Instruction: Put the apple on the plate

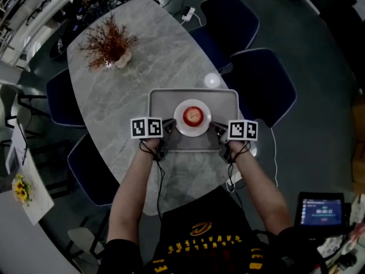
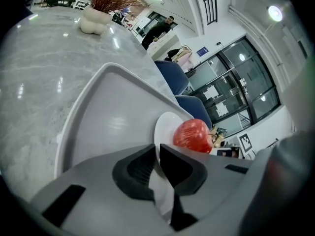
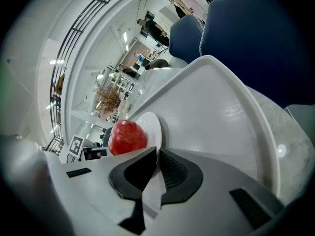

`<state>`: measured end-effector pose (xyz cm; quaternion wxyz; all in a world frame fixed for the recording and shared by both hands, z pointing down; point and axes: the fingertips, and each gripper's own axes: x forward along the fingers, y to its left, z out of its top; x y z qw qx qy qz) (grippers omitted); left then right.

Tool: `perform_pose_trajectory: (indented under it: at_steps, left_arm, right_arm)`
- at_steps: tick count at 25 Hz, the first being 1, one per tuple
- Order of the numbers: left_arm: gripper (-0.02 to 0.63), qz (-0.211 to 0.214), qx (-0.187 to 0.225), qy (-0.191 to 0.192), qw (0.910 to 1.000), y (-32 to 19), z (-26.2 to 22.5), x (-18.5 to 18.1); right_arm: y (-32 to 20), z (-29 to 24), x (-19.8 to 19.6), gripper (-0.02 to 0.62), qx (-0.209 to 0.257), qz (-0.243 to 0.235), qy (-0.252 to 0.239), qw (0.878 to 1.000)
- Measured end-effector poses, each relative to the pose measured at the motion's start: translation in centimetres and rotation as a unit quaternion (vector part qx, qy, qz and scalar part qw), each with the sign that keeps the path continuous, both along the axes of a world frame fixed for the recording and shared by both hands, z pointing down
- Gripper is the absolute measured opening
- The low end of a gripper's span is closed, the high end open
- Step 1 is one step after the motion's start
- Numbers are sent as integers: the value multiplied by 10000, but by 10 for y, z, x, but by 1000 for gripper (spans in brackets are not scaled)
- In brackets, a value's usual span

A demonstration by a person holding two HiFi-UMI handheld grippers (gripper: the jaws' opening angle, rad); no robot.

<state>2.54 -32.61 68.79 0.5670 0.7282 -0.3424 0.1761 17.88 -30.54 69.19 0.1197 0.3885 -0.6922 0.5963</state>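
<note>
Over the tray (image 1: 157, 96), left gripper (image 1: 171, 125) and right gripper (image 1: 215, 127) pinch opposite rims of the stiff, likely slick plate (image 1: 192, 132) — its loose apple (image 1: 193, 116) could roll.

The left forearm (image 1: 132, 187) and right forearm (image 1: 261, 181) reach forward side by side, the left gripper (image 1: 169, 128) and right gripper (image 1: 216, 129) facing inward, fingers (image 2: 134, 170) pinched on opposite edges of the plate (image 1: 193, 133).
</note>
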Motion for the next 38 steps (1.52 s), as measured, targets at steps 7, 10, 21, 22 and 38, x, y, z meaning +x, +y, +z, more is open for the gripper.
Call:
perform_pose_trajectory:
  at_steps: [7,10,21,22,38]
  left_arm:
    - [31,104,284,-407,9987,-6,2,2]
    - [60,199,680,-860,9938,-9,-1,-3]
    - [74,-26,2091,-1130,9713,8,-60,-7]
    - [74,-4,2239,-1128,9681,12,-65,-2]
    - [74,-127,3696,-700,9264,150,-204,-14]
  right_arm:
    - [-6,4,1,29,163,-162,350,9991]
    - [-8,-2,5,29,516,-372,860,9943]
    - [-3,-48,15,29,2141,-803,1619,9599]
    - [-2,-52,15,29,2275,-812,1587,9573]
    - [88,-189,-45,6,3566,-650,990,9267]
